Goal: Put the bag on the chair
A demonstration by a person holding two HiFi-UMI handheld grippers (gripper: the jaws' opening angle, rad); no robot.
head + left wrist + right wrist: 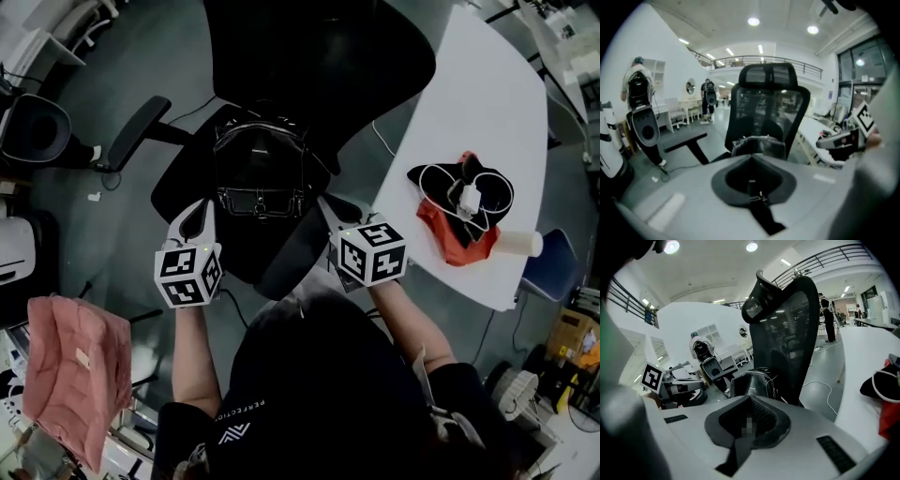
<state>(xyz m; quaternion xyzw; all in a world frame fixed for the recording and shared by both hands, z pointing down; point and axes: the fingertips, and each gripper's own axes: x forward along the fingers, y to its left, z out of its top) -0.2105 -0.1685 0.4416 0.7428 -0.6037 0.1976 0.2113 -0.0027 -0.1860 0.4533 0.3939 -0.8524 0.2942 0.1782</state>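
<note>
A black bag (260, 169) with shiny handles stands upright on the seat of a black mesh-backed office chair (319, 47). My left gripper (202, 211) is just short of the bag's left front corner, jaws shut and empty. My right gripper (328, 206) is off the bag's right front corner, also shut with nothing in it. Neither touches the bag. In the left gripper view the bag (757, 145) shows beyond the closed tips (751, 158), against the chair back (768, 101). The right gripper view shows the bag (757, 380) the same way past its own shut tips (750, 400).
A white table (487, 103) stands right of the chair, carrying a black and red cloth heap (459, 202) and a white cylinder (520, 242). A pink bag (75, 375) lies at lower left. The chair's left armrest (136, 131) juts out. A cable (380, 141) runs on the floor.
</note>
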